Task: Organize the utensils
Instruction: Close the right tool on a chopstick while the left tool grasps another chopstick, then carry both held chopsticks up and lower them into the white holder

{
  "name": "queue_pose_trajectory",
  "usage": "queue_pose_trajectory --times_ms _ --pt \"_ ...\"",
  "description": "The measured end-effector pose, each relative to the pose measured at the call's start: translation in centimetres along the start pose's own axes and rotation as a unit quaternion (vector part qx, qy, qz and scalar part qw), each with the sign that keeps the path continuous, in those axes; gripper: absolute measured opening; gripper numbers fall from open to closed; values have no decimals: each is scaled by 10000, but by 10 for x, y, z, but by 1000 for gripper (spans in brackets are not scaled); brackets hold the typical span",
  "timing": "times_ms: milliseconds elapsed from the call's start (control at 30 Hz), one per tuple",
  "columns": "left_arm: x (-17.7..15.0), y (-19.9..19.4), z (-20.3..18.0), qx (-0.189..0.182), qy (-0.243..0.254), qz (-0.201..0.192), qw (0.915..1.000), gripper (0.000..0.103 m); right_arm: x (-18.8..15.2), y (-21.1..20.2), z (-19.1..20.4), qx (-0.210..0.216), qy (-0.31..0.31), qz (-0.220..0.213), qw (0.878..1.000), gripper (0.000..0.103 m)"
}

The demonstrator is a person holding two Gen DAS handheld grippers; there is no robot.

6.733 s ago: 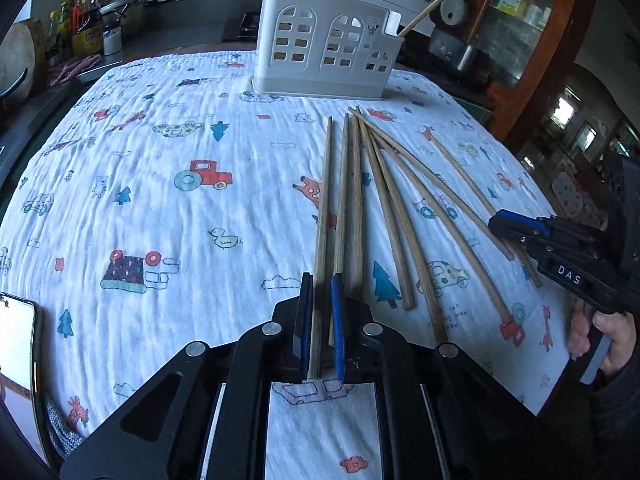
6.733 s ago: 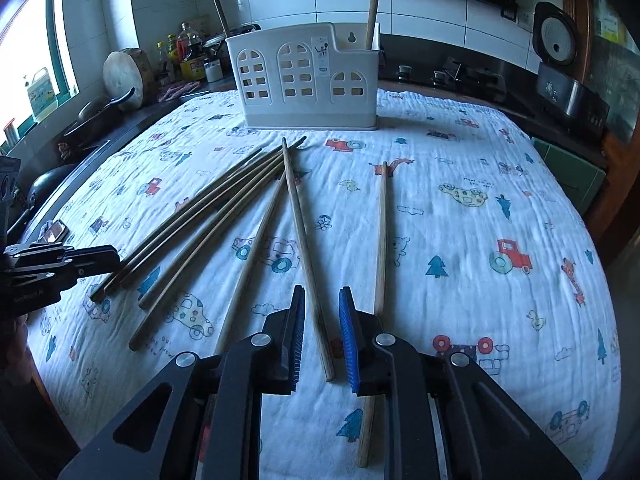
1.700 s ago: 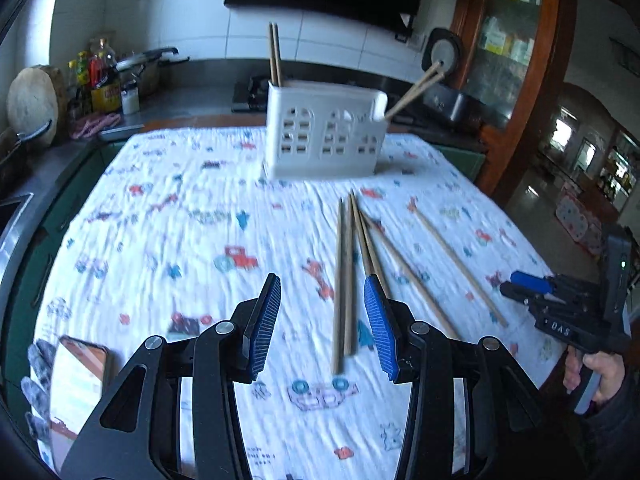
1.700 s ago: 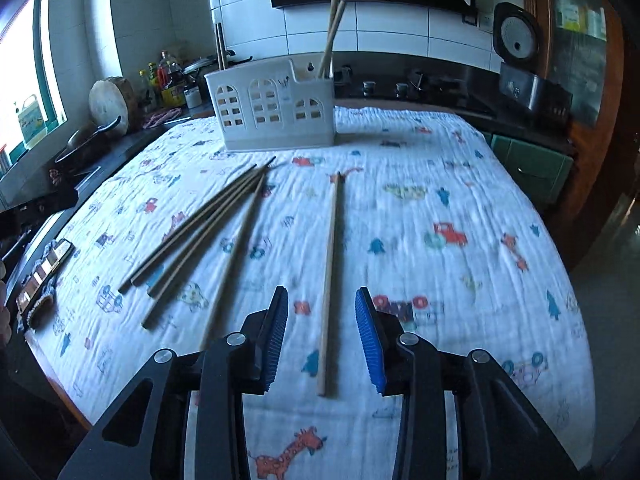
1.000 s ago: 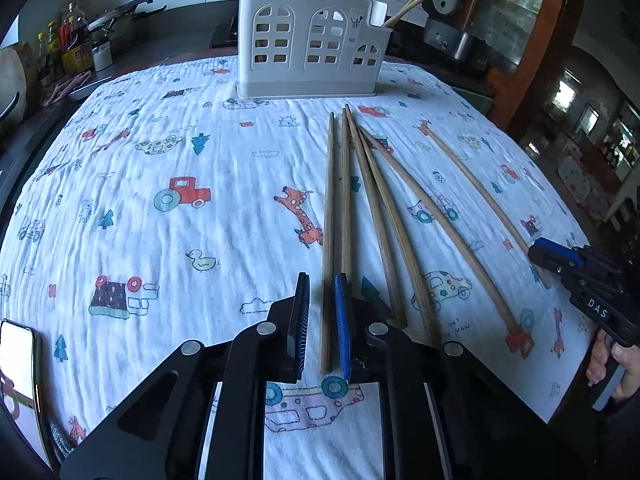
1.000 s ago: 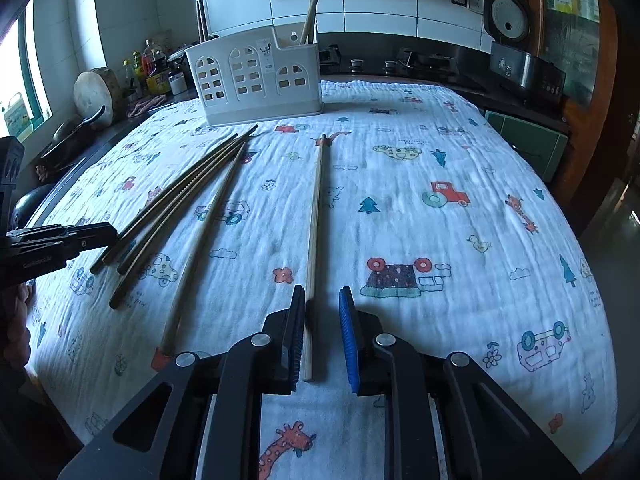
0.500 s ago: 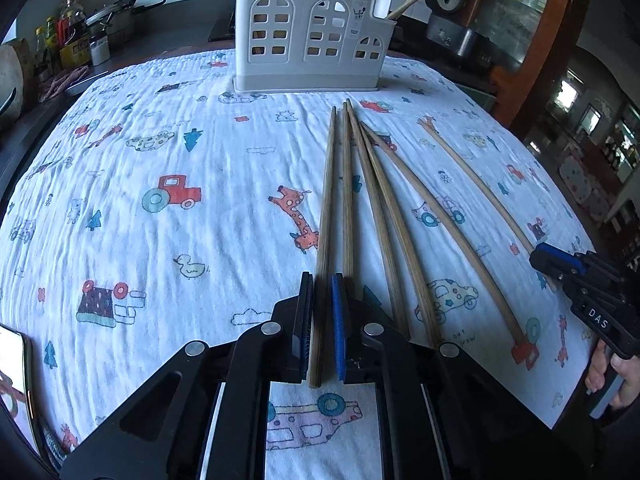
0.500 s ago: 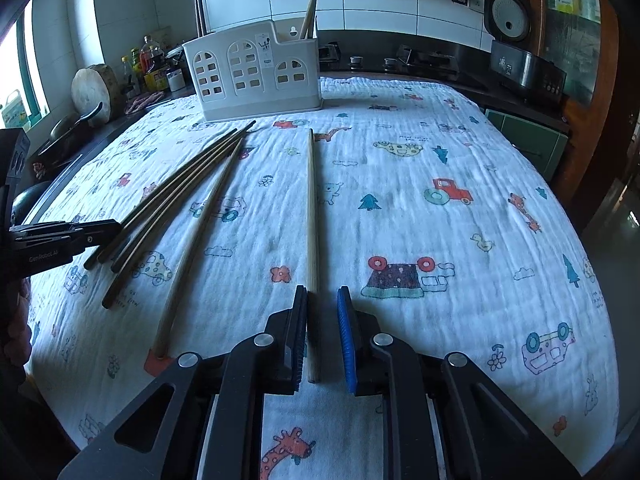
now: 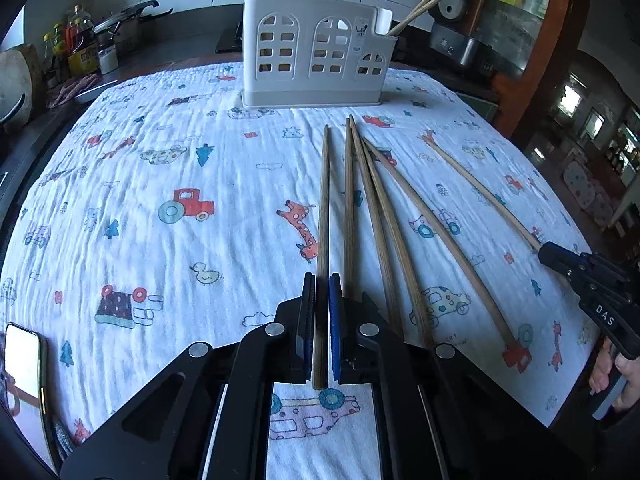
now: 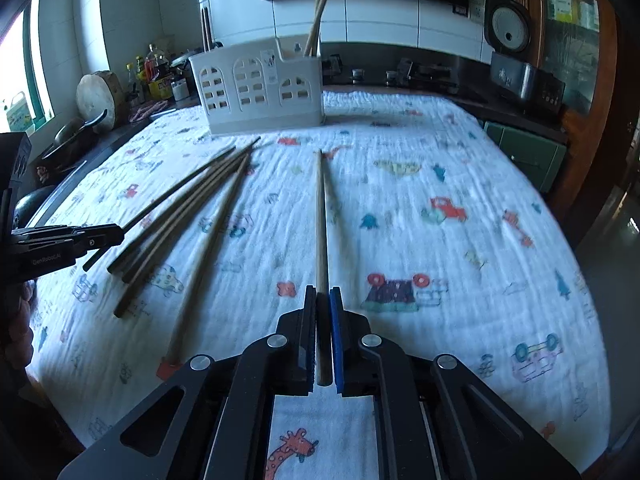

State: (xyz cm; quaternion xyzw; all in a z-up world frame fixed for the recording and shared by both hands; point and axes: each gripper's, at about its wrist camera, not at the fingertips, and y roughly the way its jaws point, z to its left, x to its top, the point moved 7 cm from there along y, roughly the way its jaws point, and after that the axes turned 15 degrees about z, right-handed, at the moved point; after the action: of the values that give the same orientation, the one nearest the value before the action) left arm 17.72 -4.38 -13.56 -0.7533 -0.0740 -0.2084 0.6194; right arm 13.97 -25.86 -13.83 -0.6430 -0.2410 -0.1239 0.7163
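A white utensil caddy stands at the far side of the printed tablecloth, with chopsticks standing in it; it also shows in the right wrist view. My left gripper is shut on the near end of a long wooden chopstick. Several loose chopsticks lie just to its right. My right gripper is shut on another chopstick and holds it lifted, pointing at the caddy. The right gripper also shows in the left wrist view, and the left gripper in the right wrist view.
A phone lies at the near left table edge. A counter with bottles, a pan and a wooden block runs along the left. A rice cooker and a cabinet stand at the back right.
Both grippers have closed on their chopsticks. The right gripper has risen with its chopstick, and the left has started to lift.
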Motion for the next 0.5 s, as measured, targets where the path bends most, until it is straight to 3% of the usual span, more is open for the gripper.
queue_pose_trajectory --times_ms 367,500 --pt "33 -85 -4 53 213 -922 9955 5 61 -95 19 59 -437 -1002 9940 7" --pt "54 -103 -6 81 313 -1101 9934 5 93 -113 28 161 -630 -1092 9919 7"
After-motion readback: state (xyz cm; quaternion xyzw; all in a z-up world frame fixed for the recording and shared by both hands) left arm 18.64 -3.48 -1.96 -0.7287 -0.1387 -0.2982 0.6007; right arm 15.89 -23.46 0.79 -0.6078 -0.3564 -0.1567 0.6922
